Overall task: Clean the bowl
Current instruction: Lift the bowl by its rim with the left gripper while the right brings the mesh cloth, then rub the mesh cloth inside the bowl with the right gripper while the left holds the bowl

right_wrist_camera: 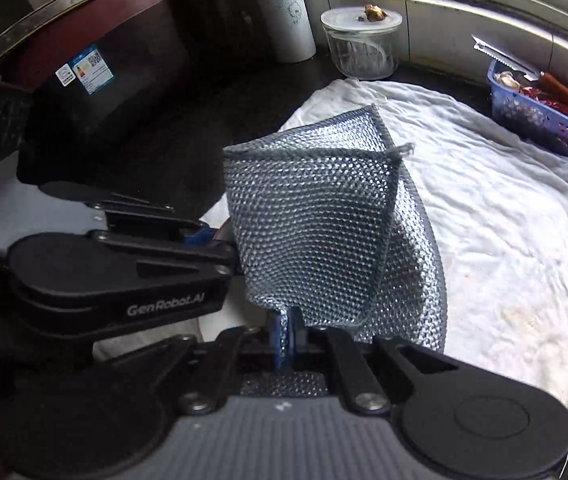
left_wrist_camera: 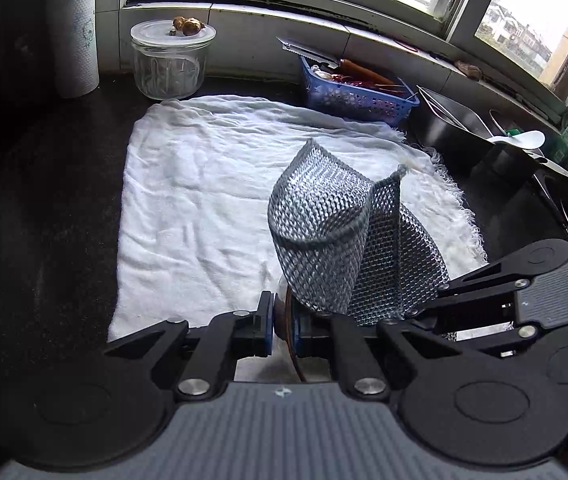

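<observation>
Sink (left_wrist_camera: 524, 184) only left view, cooker (right_wrist_camera: 95, 80) only right.

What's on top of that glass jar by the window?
A few brown lumps sit on the jar's clear lid. What they are, and the jar's contents, I can't tell.

- The mesh scrubbing cloth (left_wrist_camera: 336, 232) is silvery grey with a diamond weave.
- The towel (left_wrist_camera: 203, 200) under it is white.
- The basket (left_wrist_camera: 358, 98) behind the towel is blue, perforated.
- The surface (left_wrist_camera: 43, 200) is black.
</observation>
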The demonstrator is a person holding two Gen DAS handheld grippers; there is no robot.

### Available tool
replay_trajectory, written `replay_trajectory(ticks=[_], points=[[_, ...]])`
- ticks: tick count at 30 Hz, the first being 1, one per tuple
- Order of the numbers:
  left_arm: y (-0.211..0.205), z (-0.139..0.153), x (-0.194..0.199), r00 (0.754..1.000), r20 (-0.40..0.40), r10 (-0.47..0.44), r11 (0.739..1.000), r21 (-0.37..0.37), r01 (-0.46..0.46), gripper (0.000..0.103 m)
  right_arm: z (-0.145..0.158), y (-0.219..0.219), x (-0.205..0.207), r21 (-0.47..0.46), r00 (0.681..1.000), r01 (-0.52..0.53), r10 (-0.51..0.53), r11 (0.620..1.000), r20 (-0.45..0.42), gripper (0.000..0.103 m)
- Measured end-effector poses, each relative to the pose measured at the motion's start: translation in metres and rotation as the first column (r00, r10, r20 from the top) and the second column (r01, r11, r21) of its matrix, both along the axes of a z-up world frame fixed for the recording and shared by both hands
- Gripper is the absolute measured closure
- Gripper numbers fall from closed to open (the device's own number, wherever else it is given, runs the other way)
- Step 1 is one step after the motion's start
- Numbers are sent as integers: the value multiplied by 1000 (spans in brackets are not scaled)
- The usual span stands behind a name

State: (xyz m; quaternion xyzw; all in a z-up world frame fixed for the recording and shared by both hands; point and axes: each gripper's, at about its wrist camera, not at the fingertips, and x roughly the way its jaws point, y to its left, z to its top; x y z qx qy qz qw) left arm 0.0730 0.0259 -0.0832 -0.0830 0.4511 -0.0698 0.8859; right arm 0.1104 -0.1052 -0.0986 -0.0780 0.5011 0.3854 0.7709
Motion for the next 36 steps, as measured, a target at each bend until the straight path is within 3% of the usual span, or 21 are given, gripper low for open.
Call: replay_trajectory(ticks=[3, 6, 8, 12, 13, 18, 21, 25, 28, 31, 36], points=[[0, 0, 0, 1000, -4, 3, 1000, 4, -3, 95, -11, 0, 11, 28, 998, 17, -15, 999, -62, 100], [-1, 0, -2, 1000, -6, 9, 1000, 10, -9, 95, -9, 4, 8, 6, 999, -14, 14, 1000, -44, 98], [-1, 0, -3, 1000, -4, 12, 1000, 7, -12, 95, -4, 6, 0, -19, 999, -36, 37, 999, 23, 94], [-2, 1, -5, 1000, 1, 9, 1000, 5, -9, 95, 4, 8, -18, -75, 980, -69, 82, 995, 180, 68], [-2, 1, -5, 1000, 1, 9, 1000, 5, -9, 94, 3, 10, -22, -100, 972, -76, 96, 992, 213, 68], [-4, 3, -5, 1000, 0, 27, 1000, -2, -27, 94, -5, 15, -33, -171, 957, -74, 118, 983, 265, 68], [-3, 4, -4, 999, -10, 48, 999, -20, -48, 94, -3, 6, -26, -124, 983, -37, 58, 992, 172, 70], [6, 3, -2, 993, -62, 100, 991, -79, -105, 94, -1, -6, -14, -22, 999, 19, -18, 1000, 28, 82], [-7, 9, -4, 998, -47, -42, 999, 21, 43, 93, -3, -1, -20, -47, 997, -31, 34, 998, 68, 87], [-15, 10, -4, 989, -63, -134, 989, 53, 138, 88, -5, 6, -29, -105, 986, -95, 107, 990, 124, 91], [-25, 10, 2, 982, -63, -178, 975, 122, 184, 86, -10, 14, -40, -178, 961, -185, 215, 967, 172, 95]])
